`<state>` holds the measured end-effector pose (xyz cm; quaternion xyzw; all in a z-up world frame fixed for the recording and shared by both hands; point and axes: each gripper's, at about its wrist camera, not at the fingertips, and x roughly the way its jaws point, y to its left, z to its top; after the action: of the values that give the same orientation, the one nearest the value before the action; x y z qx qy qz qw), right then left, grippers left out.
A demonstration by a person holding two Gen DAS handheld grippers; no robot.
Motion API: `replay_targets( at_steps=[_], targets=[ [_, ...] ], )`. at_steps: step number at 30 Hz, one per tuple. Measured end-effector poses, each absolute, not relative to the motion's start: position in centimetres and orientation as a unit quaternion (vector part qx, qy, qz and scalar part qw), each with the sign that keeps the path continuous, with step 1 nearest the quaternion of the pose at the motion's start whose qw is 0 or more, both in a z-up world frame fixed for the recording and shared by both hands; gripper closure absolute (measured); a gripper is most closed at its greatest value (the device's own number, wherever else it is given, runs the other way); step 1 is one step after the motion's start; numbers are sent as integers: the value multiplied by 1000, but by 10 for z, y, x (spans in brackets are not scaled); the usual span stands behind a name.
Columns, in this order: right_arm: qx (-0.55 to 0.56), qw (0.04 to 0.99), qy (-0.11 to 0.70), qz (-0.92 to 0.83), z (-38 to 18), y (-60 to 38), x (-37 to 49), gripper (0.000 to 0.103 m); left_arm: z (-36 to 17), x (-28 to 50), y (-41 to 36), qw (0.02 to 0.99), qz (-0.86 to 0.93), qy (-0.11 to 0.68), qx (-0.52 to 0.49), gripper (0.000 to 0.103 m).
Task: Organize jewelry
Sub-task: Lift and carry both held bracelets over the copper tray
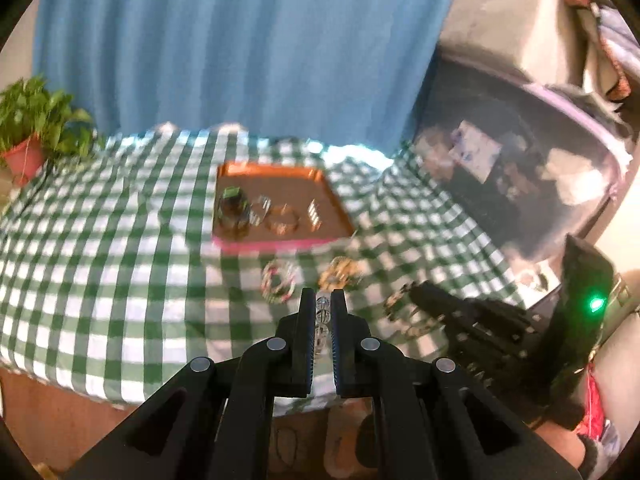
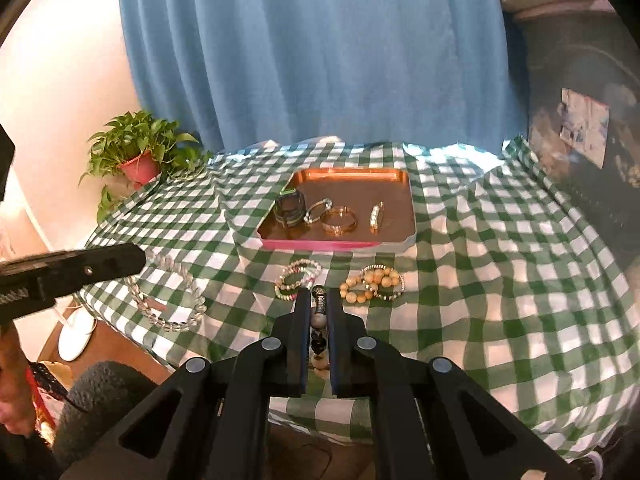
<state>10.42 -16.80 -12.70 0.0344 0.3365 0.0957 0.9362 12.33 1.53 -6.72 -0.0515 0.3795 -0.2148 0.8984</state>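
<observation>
My left gripper is shut on a clear bead bracelet; the same bracelet hangs from it over the table's front left edge in the right wrist view. My right gripper is shut on a dark and grey bead bracelet above the table's near edge. A copper tray with a pink front holds a dark green bangle stack, a silver bangle, a gold bangle and a pearl bangle. A pastel bead bracelet and wooden bead bracelets lie on the cloth in front of the tray.
The table wears a green and white checked cloth. A potted plant stands at the back left. A blue curtain hangs behind. A dark cabinet stands to the right. The left gripper's body reaches in from the left.
</observation>
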Motion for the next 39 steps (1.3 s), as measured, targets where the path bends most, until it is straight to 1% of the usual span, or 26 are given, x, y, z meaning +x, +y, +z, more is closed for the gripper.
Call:
replay_targets(
  at_steps=[8,15,22,39],
  targets=[
    [33,949,293,110,-73,-165,90,97,-7,109,0,919,-242,309,-39,96],
    [37,956,263,127,-41,-161,83,97,3,108,-5,931,-233,280,-23,96],
    [42,954,260,143,-41,-155,88,96,-11,122,-2,930,-228,287,-32,96],
    [37,944,296,140,-82,-157,146,97,-75,196,14,914,-214,341,-57,96]
  ],
)
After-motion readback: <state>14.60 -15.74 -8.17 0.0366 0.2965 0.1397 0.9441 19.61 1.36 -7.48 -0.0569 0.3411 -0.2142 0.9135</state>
